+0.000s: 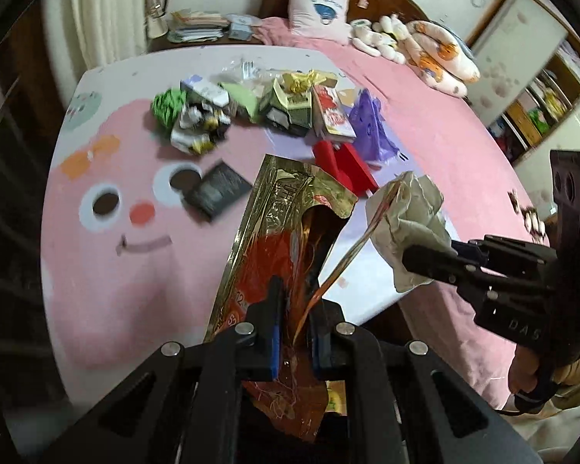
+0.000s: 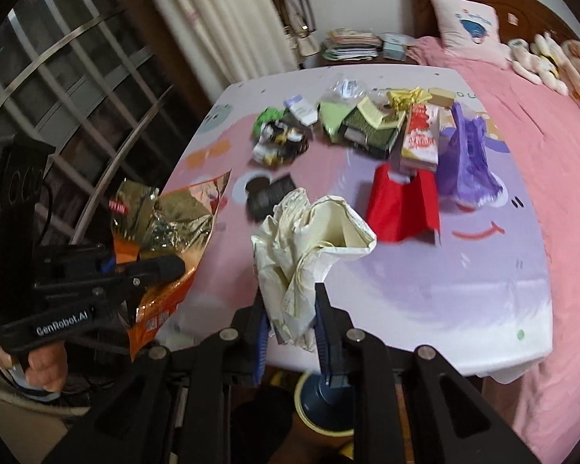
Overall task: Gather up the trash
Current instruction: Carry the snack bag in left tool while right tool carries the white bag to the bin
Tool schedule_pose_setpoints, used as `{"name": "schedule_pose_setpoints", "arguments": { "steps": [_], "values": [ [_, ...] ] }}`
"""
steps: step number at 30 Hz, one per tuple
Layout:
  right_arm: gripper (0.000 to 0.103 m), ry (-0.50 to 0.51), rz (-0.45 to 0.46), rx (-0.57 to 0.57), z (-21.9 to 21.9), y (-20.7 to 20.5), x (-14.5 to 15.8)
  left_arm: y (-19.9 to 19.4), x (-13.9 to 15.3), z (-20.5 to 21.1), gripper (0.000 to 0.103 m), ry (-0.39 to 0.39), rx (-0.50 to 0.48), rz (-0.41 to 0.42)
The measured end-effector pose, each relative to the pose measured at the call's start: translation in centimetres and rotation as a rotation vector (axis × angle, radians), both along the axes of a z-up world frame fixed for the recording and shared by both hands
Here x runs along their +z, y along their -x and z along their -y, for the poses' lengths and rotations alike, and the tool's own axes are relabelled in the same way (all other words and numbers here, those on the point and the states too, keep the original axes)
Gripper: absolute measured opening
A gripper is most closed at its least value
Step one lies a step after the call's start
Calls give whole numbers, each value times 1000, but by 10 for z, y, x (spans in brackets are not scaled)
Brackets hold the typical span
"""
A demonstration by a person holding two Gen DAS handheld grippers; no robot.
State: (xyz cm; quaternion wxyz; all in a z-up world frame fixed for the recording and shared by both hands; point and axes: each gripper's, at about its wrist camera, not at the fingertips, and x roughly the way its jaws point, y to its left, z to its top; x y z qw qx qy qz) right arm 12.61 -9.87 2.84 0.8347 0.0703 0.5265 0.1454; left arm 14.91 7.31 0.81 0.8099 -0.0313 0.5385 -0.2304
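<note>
My left gripper (image 1: 294, 321) is shut on a gold and orange foil snack bag (image 1: 290, 208), held open above the near edge of the board; it also shows in the right wrist view (image 2: 166, 224). My right gripper (image 2: 290, 309) is shut on a crumpled cream paper bag (image 2: 309, 239), held beside the foil bag's mouth; in the left wrist view the paper bag (image 1: 410, 216) sits just right of it. More trash lies on the cartoon board (image 2: 425, 290): a red bag (image 2: 402, 208), a purple plastic bag (image 2: 464, 154), a dark packet (image 2: 266, 193) and a pile of wrappers and cartons (image 2: 367, 123).
The board lies on a pink bed (image 2: 553, 123) with a pillow (image 2: 471, 23) and plush toys (image 1: 417, 44) at the headboard. A nightstand with papers (image 2: 352, 46) stands behind. A window with bars (image 2: 58, 77) is at the left. A round container (image 2: 324, 402) sits below the board's edge.
</note>
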Motion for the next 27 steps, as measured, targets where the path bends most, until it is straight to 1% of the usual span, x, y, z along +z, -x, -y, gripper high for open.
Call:
{"name": "schedule_pose_setpoints", "arguments": {
  "steps": [3, 7, 9, 12, 14, 15, 17, 18, 20, 21, 26, 27],
  "values": [
    [20, -4, 6, 54, 19, 31, -4, 34, -8, 18, 9, -10, 41, -16],
    [20, -22, -10, 92, 43, 70, -19, 80, -27, 48, 9, -26, 76, -49],
    [20, -32, -30, 102, 53, 88, -31, 100, -37, 60, 8, -32, 87, -66],
    [20, -50, -86, 98, 63, 110, -55, 124, -58, 76, 9, -49, 98, -113],
    [20, -66, -133, 93, 68, 123, -78, 132, -70, 84, 9, -76, 96, -126],
    [20, -70, -150, 91, 68, 126, -87, 138, -80, 88, 9, -97, 92, -133],
    [20, -82, -201, 81, 68, 135, -115, 145, -100, 92, 9, -115, 95, -151],
    [20, -87, -226, 75, 68, 139, -131, 147, -111, 93, 9, -118, 98, -173],
    [21, -89, -268, 63, 66, 144, -161, 150, -140, 96, 9, -117, 109, -210],
    [21, -91, -295, 52, 66, 147, -181, 151, -153, 97, 9, -120, 112, -226],
    [21, -81, -389, 10, 59, 150, -271, 151, -237, 103, 9, -147, 124, -295],
    [21, -78, -402, 2, 57, 150, -287, 149, -250, 103, 10, -149, 126, -304]
  ]
}}
